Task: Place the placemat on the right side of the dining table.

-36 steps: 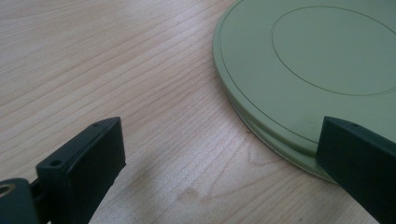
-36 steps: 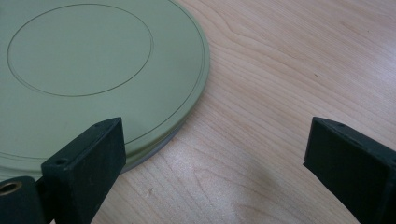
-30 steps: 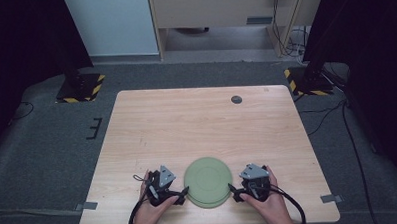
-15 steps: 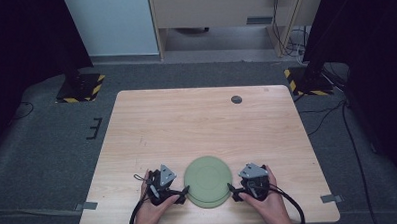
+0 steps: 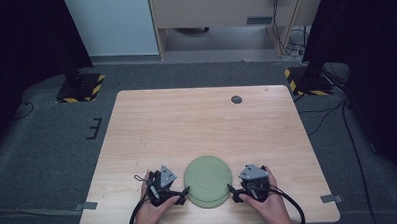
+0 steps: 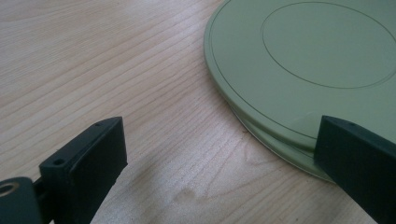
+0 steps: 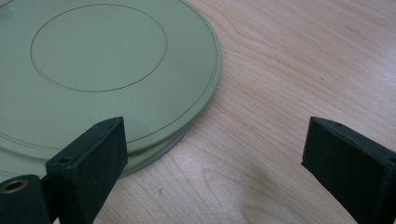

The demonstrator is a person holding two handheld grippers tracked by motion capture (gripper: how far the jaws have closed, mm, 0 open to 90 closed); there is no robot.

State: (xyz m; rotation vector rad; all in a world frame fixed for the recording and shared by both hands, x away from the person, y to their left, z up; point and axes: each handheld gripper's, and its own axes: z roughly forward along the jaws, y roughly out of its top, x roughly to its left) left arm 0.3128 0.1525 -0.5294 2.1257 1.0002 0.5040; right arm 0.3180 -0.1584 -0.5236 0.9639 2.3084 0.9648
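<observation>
Plates (image 5: 207, 180), seemingly two stacked, lower mostly hidden, between wide-open left hand-held gripper (image 5: 183, 195) and right hand-held gripper (image 5: 234, 193)

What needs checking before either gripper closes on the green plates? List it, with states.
1. Left gripper open: ok, jaws wide apart in the left gripper view.
2. Right gripper open: ok, jaws wide apart in the right gripper view.
3. Green plates between the two grippers: ok, one gripper on each side in the high view.
4. Stack count: a second rim shows under the top plate; whether there are more, cannot tell.
5. Plate edge between either gripper's jaws: not ok, one jaw overlaps the rim, the other is over bare table.
6. Small dark disc out of the way: ok, near the far edge.
</observation>
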